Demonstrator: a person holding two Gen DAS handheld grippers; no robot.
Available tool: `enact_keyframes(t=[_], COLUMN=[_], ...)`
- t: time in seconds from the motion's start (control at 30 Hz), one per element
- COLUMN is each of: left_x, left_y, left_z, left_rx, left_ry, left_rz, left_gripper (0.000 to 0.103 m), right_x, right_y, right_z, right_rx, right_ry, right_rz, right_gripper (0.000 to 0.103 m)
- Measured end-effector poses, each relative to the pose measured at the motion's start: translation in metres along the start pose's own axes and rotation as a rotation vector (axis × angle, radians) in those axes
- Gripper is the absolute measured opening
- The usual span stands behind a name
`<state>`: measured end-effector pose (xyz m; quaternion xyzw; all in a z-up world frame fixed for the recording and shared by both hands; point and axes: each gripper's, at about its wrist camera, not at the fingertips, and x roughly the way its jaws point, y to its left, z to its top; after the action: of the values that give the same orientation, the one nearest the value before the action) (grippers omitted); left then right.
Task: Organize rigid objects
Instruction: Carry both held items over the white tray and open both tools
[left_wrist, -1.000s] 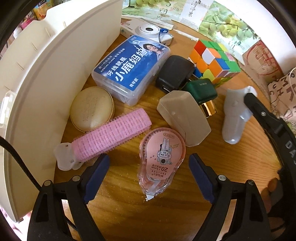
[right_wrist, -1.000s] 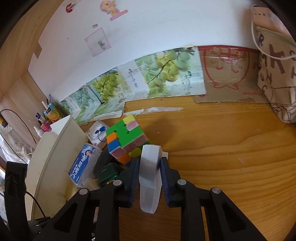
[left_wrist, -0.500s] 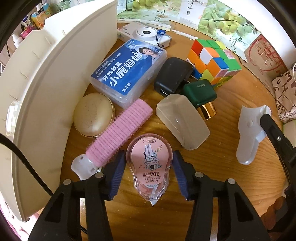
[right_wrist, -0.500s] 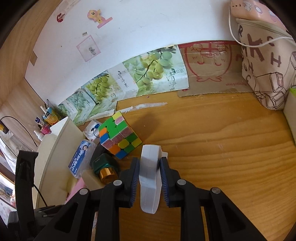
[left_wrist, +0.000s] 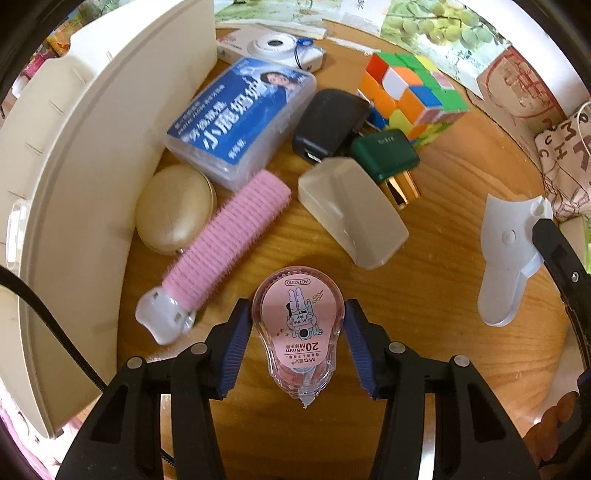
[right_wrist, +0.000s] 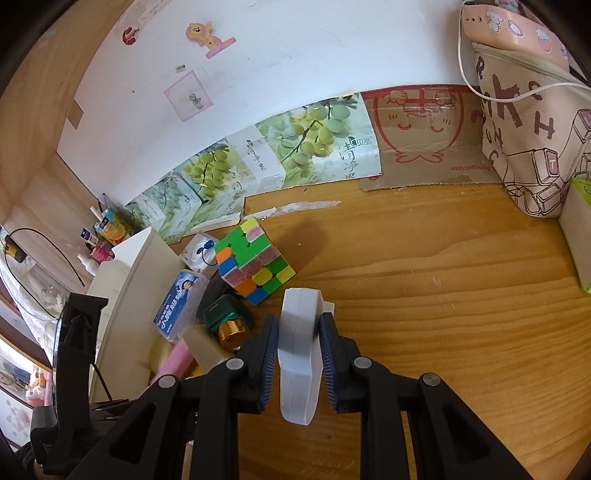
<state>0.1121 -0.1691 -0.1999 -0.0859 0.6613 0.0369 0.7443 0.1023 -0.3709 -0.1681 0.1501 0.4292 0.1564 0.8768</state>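
Right wrist: white clip (right_wrist: 297, 354) hides pad contact.

Left gripper (left_wrist: 295, 343) jaws stand apart, pointing downward; right gripper (right_wrist: 299, 354) jaws are clamped together.

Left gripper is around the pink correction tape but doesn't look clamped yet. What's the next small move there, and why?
Probably close the left gripper the rest of the way. Its blue pads flank the pink correction tape, which lies flat on the wooden table, with a sliver of gap on each side, so it is not yet gripped. Lifting should wait until the pads meet.
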Motion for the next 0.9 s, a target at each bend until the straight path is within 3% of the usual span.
enact_keyframes(t=[0.33, 0.9], left_x=[-0.003, -0.081], left_y=[-0.006, 0.007], left_z=[-0.021, -0.037], left_rx=[0.012, 0.082], left_ry=[0.061, -0.118], left_rz=[-0.025, -0.058], left_gripper=[0.054, 0.054], right_x=[-0.018, -0.055], right_y=[0.005, 0.02], right_z=[-0.007, -0.016], right_rx=[-0.008, -0.043], right_ry=[0.001, -0.042], right_rz=[0.016, 0.014], right_gripper=[0.023, 0.023])
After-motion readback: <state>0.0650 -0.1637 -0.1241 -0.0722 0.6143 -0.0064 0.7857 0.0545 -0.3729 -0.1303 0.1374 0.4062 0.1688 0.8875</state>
